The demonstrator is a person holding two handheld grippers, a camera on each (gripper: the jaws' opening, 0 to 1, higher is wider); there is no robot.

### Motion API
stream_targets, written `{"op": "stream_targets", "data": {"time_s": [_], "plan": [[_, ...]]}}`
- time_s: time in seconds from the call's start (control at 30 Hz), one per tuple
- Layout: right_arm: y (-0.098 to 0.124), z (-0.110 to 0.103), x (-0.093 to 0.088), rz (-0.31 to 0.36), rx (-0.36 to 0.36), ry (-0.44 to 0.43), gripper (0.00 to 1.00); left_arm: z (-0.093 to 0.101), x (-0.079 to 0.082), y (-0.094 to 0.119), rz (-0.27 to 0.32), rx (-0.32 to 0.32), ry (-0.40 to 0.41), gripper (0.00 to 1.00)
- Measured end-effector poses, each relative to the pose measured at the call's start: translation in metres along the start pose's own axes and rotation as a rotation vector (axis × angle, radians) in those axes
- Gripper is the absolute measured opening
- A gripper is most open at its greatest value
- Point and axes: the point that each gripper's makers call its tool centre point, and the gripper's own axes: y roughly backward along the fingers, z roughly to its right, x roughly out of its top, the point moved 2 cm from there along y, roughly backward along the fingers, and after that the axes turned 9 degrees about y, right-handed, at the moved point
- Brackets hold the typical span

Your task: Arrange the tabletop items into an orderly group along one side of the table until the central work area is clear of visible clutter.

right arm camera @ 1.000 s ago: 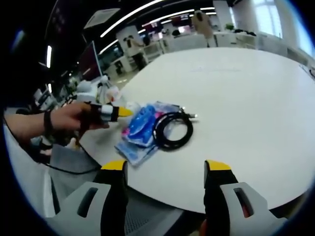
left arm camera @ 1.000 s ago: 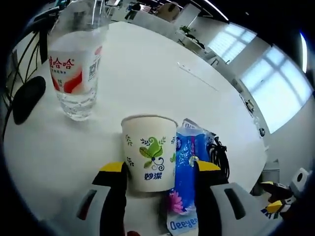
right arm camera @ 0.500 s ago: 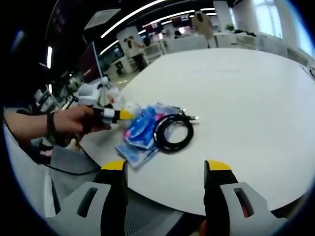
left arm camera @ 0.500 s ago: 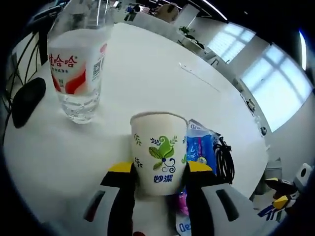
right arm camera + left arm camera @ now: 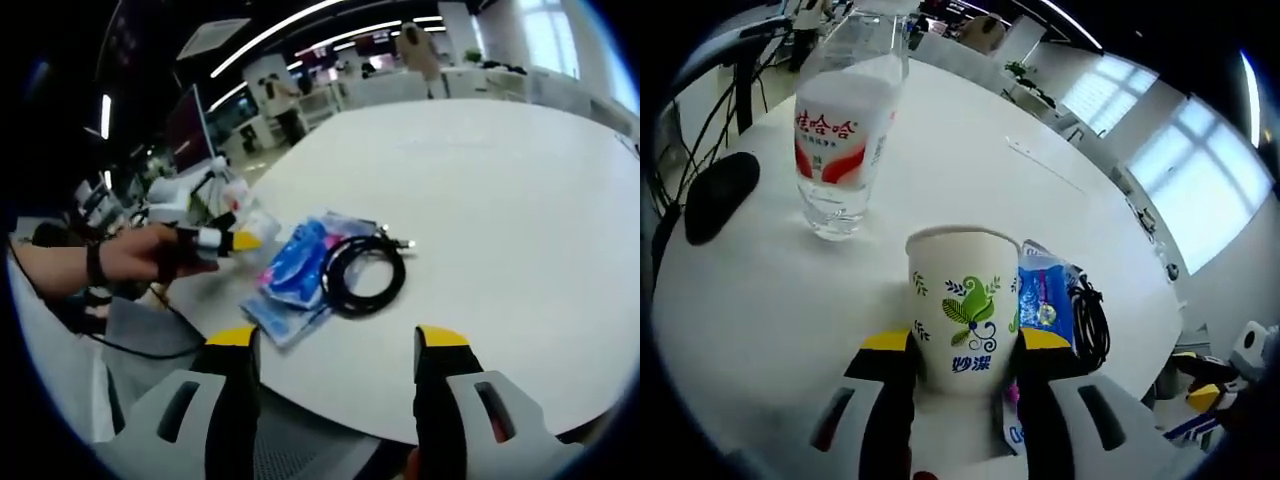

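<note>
A white paper cup (image 5: 960,305) with a green leaf print stands upright between the jaws of my left gripper (image 5: 965,342), which is shut on its lower half. Just right of the cup lie a blue plastic packet (image 5: 1044,298) and a coiled black cable (image 5: 1090,322). A clear water bottle (image 5: 845,140) with a red-and-white label stands further off to the left. In the right gripper view my right gripper (image 5: 338,340) hangs open over the table's near edge, short of the blue packet (image 5: 298,268) and cable (image 5: 365,276). A hand holds the left gripper (image 5: 215,240) at the pale cup (image 5: 257,224).
A black mouse (image 5: 720,195) lies near the left edge of the white round table (image 5: 940,150). The wide tabletop (image 5: 500,180) stretches beyond the cable. Desks, monitors and people fill the office behind.
The left jaws have shut on the paper cup, which first stood loose between them. The left view has shifted, so the bottle sits more to the right. The right gripper stays open.
</note>
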Motion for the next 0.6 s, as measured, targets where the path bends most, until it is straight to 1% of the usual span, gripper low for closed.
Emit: {"op": "stream_targets", "data": {"time_s": [0.17, 0.23, 0.3, 0.4, 0.6], "plan": [[-0.002, -0.001, -0.003, -0.006, 0.008, 0.001, 0.61, -0.009, 0.001, 0.009, 0.019, 0.007, 0.005, 0.38], [-0.002, -0.002, -0.004, -0.009, 0.012, 0.001, 0.61, -0.013, -0.001, 0.017, 0.032, 0.012, 0.009, 0.38], [-0.003, -0.002, -0.004, -0.01, 0.014, 0.0, 0.61, -0.016, -0.001, 0.022, 0.038, 0.017, 0.003, 0.38], [-0.003, -0.003, -0.004, -0.01, 0.017, -0.002, 0.61, -0.021, -0.003, 0.029, 0.046, 0.024, 0.015, 0.38], [-0.009, -0.005, -0.003, -0.012, 0.029, -0.003, 0.61, -0.025, -0.007, 0.041, 0.067, 0.035, 0.024, 0.38]]}}
